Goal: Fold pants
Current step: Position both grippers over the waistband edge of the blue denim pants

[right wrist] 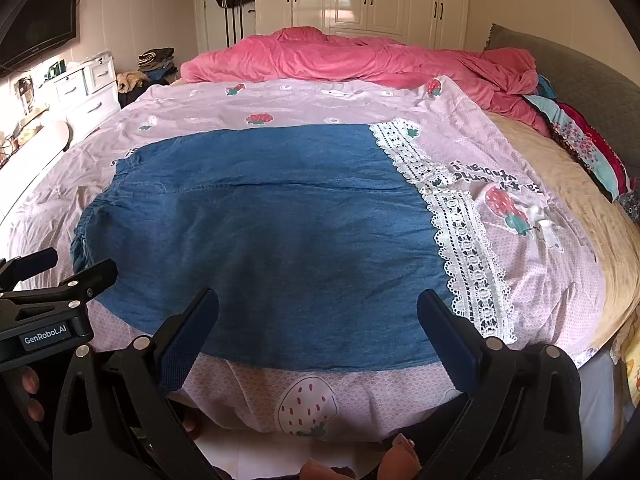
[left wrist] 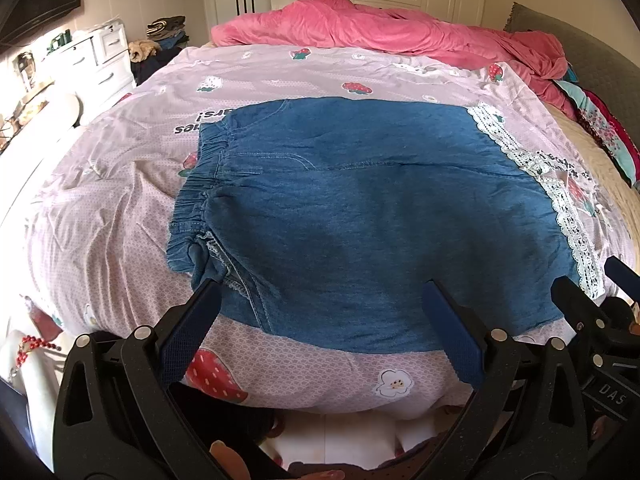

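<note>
I hold my left gripper (left wrist: pixel 320 312) and right gripper (right wrist: pixel 318 320) spread wide, gripping nothing, at the near edge of the denim pants (left wrist: pixel 360 208) lying flat on the strawberry-print sheet (left wrist: pixel 120 208), ready to pinch.

The blue denim pants (left wrist: pixel 360 208) are lying flat on the bed, spread out sideways near its front edge. The stretchy, bunched-up waist (left wrist: pixel 200 200) is pointing toward the left side of the bed. The white lace trim (right wrist: pixel 460 240) at the leg ends is lying toward the right side. The cloth is looking smooth, with only small wrinkles.
</note>
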### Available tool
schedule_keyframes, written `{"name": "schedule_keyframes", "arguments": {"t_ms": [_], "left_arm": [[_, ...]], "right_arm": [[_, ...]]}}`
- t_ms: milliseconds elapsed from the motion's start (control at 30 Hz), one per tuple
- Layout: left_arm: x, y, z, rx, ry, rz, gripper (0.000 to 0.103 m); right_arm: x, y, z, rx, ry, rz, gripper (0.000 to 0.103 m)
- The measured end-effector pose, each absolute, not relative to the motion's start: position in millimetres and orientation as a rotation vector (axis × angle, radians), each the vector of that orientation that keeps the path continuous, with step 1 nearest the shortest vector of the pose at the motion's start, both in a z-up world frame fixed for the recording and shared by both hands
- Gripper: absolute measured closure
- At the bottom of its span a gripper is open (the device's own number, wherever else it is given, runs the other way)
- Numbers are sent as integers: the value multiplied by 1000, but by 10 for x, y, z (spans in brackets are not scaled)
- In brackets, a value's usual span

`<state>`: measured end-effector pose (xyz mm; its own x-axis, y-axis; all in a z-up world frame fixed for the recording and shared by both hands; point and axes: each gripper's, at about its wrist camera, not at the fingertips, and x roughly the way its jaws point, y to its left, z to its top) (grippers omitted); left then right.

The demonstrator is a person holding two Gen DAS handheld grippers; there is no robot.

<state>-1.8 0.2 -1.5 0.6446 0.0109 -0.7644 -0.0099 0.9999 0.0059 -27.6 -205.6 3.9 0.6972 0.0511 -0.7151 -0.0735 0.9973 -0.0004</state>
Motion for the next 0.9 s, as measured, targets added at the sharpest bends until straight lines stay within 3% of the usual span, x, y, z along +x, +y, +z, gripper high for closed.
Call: {"name": "schedule_keyframes", "arguments": {"t_ms": [900], "left_arm": [[7,50,-57,3,876,17,9]], "right_arm": [[-272,-2042,32,-37,799,63,4]]}}
